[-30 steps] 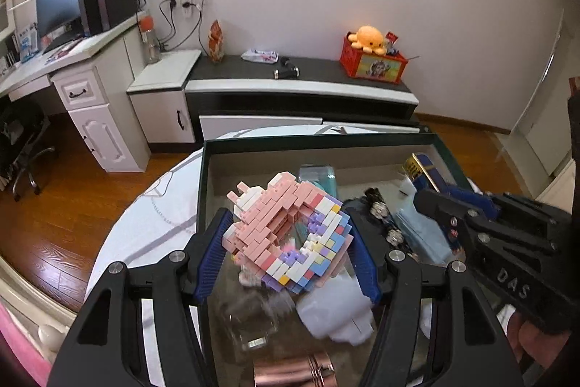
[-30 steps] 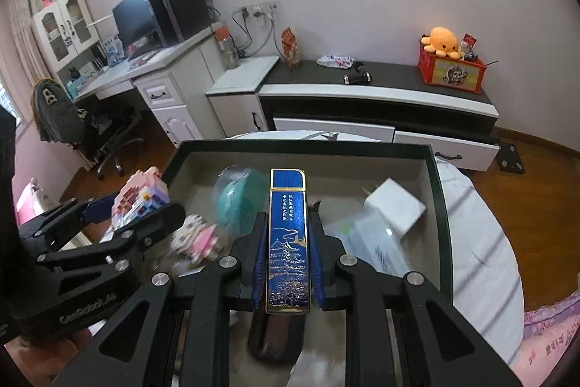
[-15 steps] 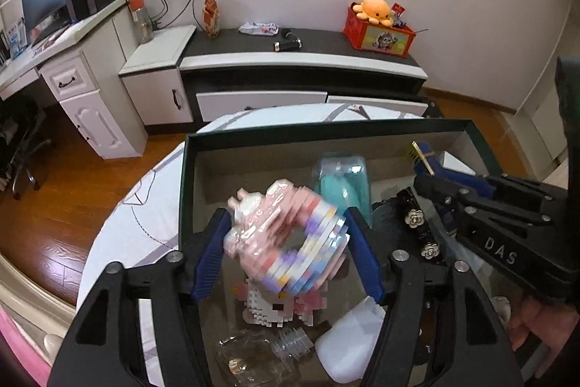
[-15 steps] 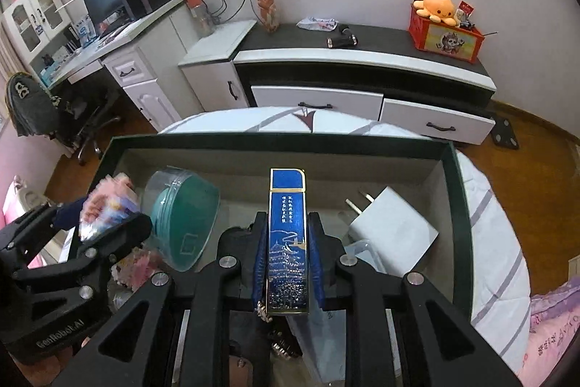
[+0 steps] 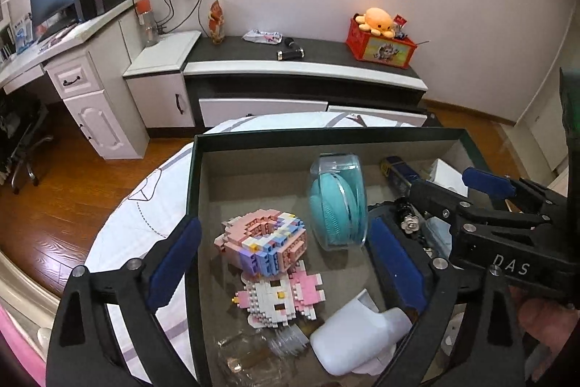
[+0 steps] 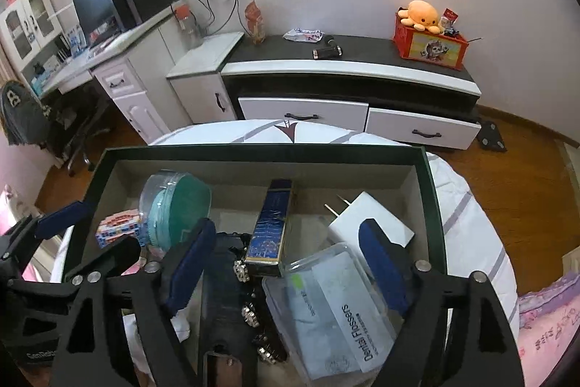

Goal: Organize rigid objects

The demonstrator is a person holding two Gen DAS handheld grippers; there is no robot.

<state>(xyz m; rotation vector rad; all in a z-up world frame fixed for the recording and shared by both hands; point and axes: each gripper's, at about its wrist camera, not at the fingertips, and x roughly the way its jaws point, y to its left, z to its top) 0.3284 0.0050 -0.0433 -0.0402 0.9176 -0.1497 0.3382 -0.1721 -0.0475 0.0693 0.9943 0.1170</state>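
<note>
Both grippers' jaws are opening, releasing their loads: the pink toy-brick model (image 5: 261,242) and the blue rectangular lighter (image 6: 270,231) are lying inside the dark green cardboard box (image 6: 253,151), gathered there for tidying.

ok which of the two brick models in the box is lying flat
The white and pink cat-face model, nearer the camera, lies flat on the box floor. The pink ring-shaped model rests tilted against it.
</note>
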